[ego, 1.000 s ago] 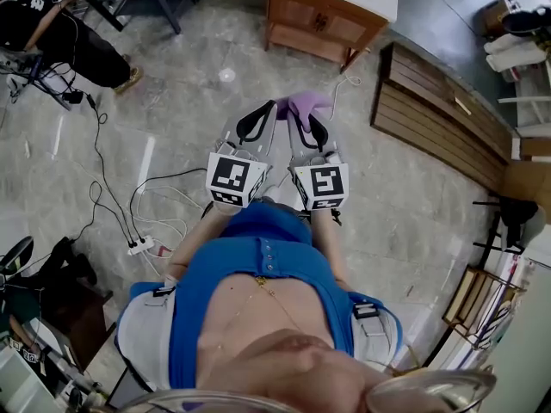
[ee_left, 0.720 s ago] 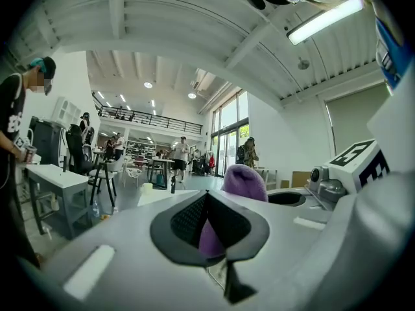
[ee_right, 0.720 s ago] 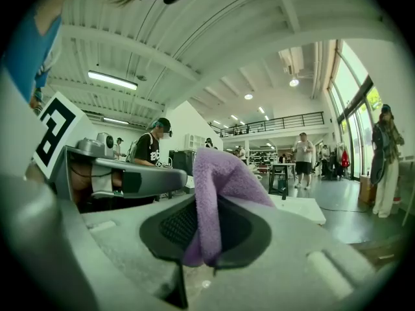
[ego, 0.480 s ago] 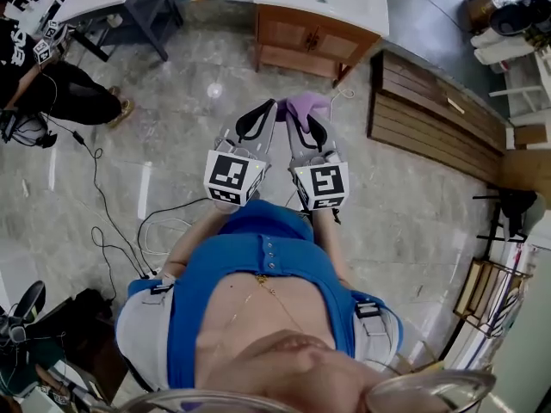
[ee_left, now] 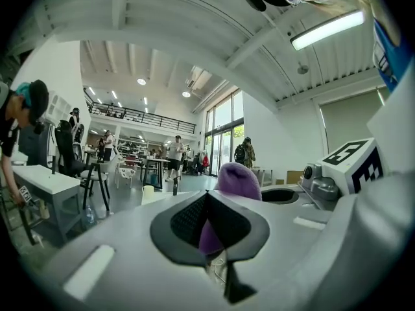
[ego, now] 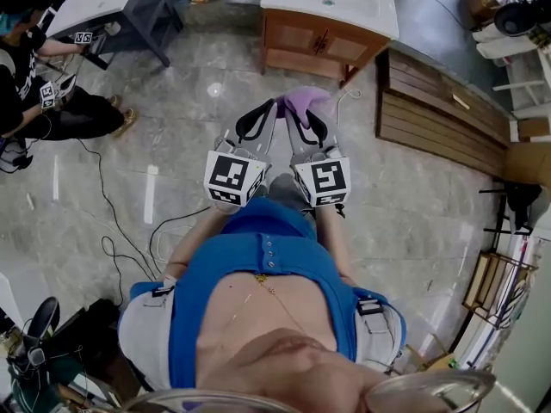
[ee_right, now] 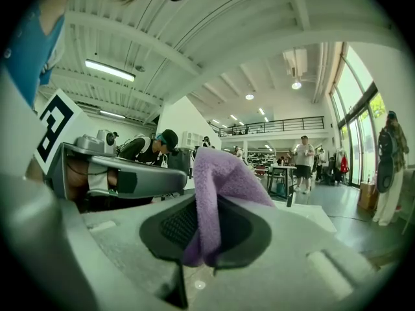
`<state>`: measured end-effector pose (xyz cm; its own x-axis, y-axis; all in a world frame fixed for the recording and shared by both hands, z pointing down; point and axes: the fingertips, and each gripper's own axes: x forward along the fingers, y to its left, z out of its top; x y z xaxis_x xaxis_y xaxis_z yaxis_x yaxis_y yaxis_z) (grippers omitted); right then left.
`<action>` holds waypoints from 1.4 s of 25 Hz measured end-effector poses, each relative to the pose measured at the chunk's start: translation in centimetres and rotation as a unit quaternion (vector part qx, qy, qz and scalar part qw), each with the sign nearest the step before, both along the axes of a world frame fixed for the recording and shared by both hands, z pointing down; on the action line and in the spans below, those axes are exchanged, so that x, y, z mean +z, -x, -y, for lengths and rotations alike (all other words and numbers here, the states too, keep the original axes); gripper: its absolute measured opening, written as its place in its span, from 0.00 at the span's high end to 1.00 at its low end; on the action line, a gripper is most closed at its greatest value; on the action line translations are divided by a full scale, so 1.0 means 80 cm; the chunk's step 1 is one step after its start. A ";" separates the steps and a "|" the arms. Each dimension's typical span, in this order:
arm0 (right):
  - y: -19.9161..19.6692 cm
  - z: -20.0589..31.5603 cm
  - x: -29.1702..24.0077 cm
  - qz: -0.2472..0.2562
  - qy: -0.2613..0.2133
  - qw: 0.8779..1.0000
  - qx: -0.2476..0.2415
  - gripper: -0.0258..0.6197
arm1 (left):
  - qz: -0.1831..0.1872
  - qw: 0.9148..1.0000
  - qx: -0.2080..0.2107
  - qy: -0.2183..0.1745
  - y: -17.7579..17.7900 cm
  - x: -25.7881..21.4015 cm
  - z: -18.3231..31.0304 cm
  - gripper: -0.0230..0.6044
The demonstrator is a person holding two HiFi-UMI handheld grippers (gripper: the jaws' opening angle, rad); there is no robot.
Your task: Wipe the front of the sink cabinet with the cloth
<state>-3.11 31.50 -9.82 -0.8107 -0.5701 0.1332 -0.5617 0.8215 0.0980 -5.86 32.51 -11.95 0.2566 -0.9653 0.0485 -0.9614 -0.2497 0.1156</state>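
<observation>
Purple cloth [ee_right: 224, 170] pinched between right hand-held gripper [ee_right: 206, 212] jaws.

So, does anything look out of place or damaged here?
Nothing looks damaged or spilled. The purple cloth sits pinched in the right tongs, well short of the sink cabinet. Loose cables trail across the floor.

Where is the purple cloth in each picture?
Head view: the purple cloth is at top middle, just below the wooden sink cabinet.
Left gripper view: the cloth is in the middle, poking up from the shut jaws of the left gripper.
Right gripper view: the cloth is in the middle, pinched in the right gripper.
Shared landmark: the person in black at the table, on the left in every view.
</observation>
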 end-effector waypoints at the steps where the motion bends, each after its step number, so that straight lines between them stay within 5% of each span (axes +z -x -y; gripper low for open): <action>1: 0.004 0.001 0.001 -0.001 0.001 1.000 0.001 0.86 | -0.002 1.000 -0.001 0.003 0.005 0.002 0.001 0.96; 18: 0.055 0.068 0.024 -0.022 0.026 0.999 -0.002 0.86 | -0.026 0.999 -0.021 0.022 0.072 0.021 0.066 0.97; 35: 0.067 0.273 0.003 -0.018 0.015 0.999 -0.039 0.86 | -0.014 0.999 -0.028 0.014 0.072 -0.002 0.273 0.97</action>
<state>-8.46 9.63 -9.58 -0.8470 -0.5005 0.1793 -0.4922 0.8657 0.0913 -11.65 10.70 -12.13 0.2043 -0.9765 0.0688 -0.9699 -0.1924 0.1494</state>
